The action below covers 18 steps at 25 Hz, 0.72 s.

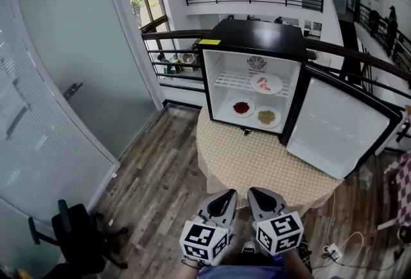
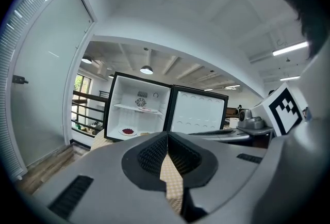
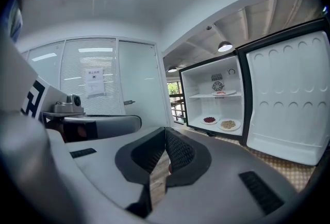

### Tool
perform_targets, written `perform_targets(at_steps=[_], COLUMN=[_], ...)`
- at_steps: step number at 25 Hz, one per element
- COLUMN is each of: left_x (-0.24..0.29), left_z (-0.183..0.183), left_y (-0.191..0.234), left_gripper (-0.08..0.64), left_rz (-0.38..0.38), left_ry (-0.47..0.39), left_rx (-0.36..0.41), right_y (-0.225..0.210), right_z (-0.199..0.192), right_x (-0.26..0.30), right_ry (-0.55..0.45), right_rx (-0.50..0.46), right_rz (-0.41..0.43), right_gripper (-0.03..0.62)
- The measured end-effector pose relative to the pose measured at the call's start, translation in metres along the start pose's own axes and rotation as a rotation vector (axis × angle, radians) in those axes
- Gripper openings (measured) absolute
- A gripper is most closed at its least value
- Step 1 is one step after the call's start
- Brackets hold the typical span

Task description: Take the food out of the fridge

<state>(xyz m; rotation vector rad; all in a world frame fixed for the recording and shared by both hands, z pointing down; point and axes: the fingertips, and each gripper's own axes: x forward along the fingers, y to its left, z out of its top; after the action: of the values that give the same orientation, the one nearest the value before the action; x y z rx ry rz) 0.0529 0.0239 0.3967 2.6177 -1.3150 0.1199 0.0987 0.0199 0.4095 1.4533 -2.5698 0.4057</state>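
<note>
A small black fridge (image 1: 257,36) stands open on a round table (image 1: 257,162), its door (image 1: 340,126) swung out to the right. Inside, a plate of pink food (image 1: 266,83) rests on the wire shelf. A plate of red food (image 1: 242,107) and a plate of yellowish food (image 1: 267,117) sit on the fridge floor. My left gripper (image 1: 223,196) and right gripper (image 1: 258,195) hang side by side at the near edge of the table, both shut and empty, well short of the fridge. The same plate of red food (image 2: 128,131) shows in the left gripper view, and the plate of yellowish food (image 3: 228,125) in the right gripper view.
A frosted glass wall (image 1: 58,78) with a door handle runs along the left. A black office chair (image 1: 74,236) stands at the lower left on the wood floor. Black railings (image 1: 173,59) pass behind the fridge. A power strip (image 1: 331,250) with a cable lies on the floor right of the table.
</note>
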Motion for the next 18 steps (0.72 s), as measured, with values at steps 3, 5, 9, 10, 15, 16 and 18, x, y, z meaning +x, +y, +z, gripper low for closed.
perform_targets(at_steps=[3, 5, 9, 10, 15, 16, 18], left_x=[0.015, 0.023, 0.034, 0.036, 0.039, 0.039, 0.039], left_z=[0.006, 0.007, 0.004, 0.004, 0.0, -0.002, -0.006], left_y=[-0.001, -0.002, -0.005, -0.005, 0.0, 0.001, 0.003], left_gripper=[0.018, 0.018, 0.018, 0.018, 0.018, 0.018, 0.018], left_rz=[0.022, 0.032, 0.047, 0.052, 0.081, 0.085, 0.092], left_ry=[-0.01, -0.015, -0.015, -0.013, -0.008, -0.003, 0.008], left_rx=[-0.002, -0.007, -0.016, -0.017, -0.029, -0.032, -0.039], right_y=[-0.015, -0.023, -0.035, -0.037, -0.041, -0.042, -0.044], right_z=[0.005, 0.005, 0.004, 0.003, 0.0, -0.001, -0.006], right_x=[0.005, 0.008, 0.012, 0.013, 0.021, 0.022, 0.026], right_ry=[-0.002, -0.001, 0.006, 0.01, 0.017, 0.02, 0.031], right_rx=[-0.007, -0.005, -0.001, -0.001, 0.018, 0.025, 0.038], right_rz=[0.023, 0.035, 0.055, 0.061, 0.087, 0.091, 0.097], right_gripper=[0.017, 0.017, 0.017, 0.017, 0.017, 0.017, 0.017])
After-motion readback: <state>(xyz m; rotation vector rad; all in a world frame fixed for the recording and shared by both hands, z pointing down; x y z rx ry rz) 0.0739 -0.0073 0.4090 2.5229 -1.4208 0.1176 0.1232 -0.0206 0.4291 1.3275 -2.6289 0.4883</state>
